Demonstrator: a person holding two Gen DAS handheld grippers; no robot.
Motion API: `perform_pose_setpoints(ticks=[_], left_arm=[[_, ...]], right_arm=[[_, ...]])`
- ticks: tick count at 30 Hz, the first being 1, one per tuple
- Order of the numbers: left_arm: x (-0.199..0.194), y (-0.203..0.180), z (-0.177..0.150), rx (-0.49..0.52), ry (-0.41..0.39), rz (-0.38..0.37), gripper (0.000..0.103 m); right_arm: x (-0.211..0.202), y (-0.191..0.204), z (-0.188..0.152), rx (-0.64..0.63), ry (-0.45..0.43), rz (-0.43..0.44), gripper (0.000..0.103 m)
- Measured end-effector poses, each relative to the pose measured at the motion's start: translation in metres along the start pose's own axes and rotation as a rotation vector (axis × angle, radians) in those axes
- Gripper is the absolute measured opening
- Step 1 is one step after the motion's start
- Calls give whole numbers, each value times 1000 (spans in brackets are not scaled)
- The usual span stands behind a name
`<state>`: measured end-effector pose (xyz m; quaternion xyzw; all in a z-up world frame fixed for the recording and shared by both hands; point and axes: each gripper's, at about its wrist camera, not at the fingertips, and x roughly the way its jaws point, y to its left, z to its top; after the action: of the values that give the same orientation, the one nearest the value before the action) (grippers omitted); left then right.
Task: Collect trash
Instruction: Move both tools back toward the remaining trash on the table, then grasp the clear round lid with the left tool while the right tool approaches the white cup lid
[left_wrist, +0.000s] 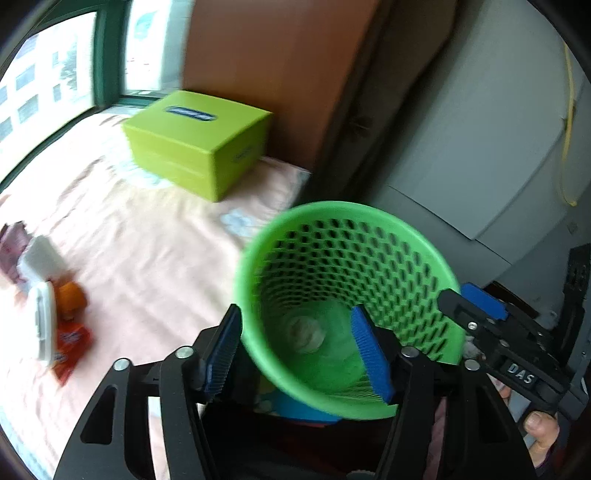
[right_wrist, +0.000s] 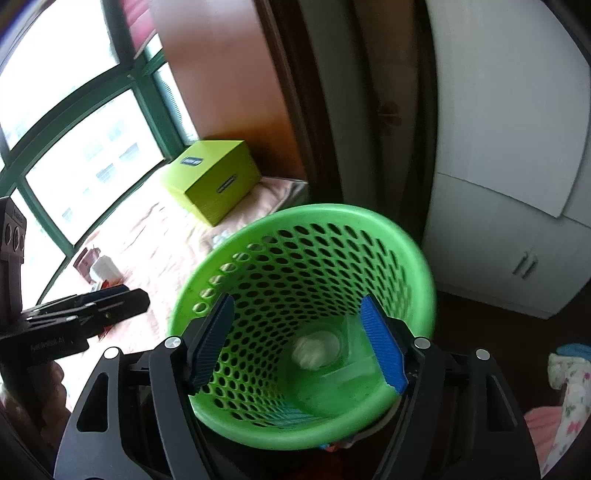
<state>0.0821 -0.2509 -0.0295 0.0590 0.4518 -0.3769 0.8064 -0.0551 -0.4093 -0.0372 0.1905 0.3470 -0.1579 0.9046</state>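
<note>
Daylight from overexposed window (right_wrist: 74, 122); motion blur; fisheye-warped edges.

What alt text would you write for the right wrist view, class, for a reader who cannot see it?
A green perforated wastebasket fills the view, a pale crumpled wad at its bottom, with the right gripper open above it and nothing between its blue pads. Behind, a lime green box sits on a pink bedsheet by a window; the left gripper shows at left.
</note>
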Motion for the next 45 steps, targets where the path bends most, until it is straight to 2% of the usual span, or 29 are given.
perform_pose_setpoints(ticks=[10, 13, 20, 22, 28, 34, 45], left_arm=[[-32, 78, -19, -150, -54, 128, 71], [-44, 104, -26, -196, -69, 185, 79], [-62, 168, -36, -305, -93, 314, 84], [-65, 186, -38, -335, -94, 358, 87], [-59, 239, -41, -421, -64, 455, 87], [-46, 278, -44, -485, -23, 471, 87], [-23, 304, -43, -537, 3, 426, 87]], right_arm=[[16, 46, 3, -82, 32, 69, 74], [20, 62, 3, -112, 39, 86, 74], [33, 93, 4, -168, 60, 127, 75], [35, 100, 3, -182, 66, 135, 75], [48, 128, 2, -229, 89, 166, 75], [59, 153, 0, -273, 111, 188, 75], [76, 182, -3, -325, 145, 217, 75]])
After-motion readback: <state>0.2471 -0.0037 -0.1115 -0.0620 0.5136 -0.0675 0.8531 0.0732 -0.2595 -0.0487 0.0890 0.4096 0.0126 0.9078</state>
